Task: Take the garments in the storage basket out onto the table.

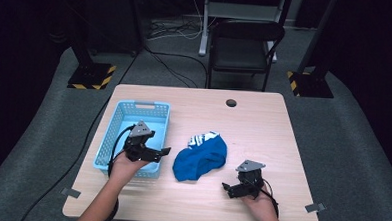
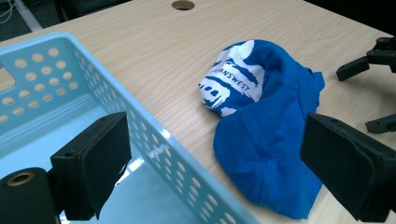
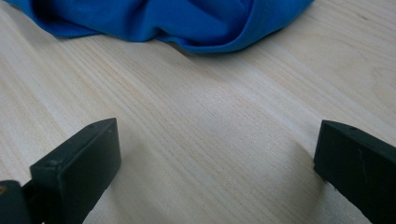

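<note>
Blue shirt [image 1: 200, 159] crumpled on worktop [image 1: 263, 128], long axis 1-to-7 o'clock, between both tools. Right tool [image 1: 229, 188] nearer, cloth at its 10 o'clock; left tool [image 1: 162, 152] over basket [image 1: 114, 122]. Both spread wide, holding nothing.

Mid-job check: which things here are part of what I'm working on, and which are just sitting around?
In the job:
blue shirt, crumpled on the table
light blue basket, left of the shirt
left gripper, open over the basket's edge
right gripper, open, near the shirt

Just around:
black chair beyond the table
cables on the floor
</note>
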Action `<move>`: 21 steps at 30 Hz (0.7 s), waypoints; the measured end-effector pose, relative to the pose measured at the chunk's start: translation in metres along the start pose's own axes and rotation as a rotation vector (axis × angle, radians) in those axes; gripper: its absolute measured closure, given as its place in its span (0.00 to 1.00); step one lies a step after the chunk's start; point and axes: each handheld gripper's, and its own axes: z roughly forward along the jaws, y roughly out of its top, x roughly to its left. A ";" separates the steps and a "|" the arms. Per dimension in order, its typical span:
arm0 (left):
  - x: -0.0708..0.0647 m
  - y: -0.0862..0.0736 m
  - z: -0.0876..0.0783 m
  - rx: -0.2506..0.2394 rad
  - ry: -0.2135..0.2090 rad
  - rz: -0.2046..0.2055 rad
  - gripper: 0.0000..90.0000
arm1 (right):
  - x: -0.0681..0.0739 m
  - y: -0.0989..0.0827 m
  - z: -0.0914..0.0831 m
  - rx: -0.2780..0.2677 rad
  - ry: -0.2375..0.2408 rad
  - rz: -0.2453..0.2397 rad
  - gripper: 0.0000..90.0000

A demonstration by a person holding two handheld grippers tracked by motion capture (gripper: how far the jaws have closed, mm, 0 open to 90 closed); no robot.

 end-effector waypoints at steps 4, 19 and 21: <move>0.006 -0.004 -0.001 0.003 0.011 -0.016 0.09 | 0.000 0.000 0.000 0.000 0.000 0.000 0.00; 0.028 -0.015 -0.010 0.005 0.041 -0.094 0.09 | 0.000 0.000 0.000 0.000 0.000 -0.001 0.00; 0.030 -0.016 -0.013 0.004 0.049 -0.101 0.09 | 0.000 0.000 0.000 0.000 0.000 -0.001 0.00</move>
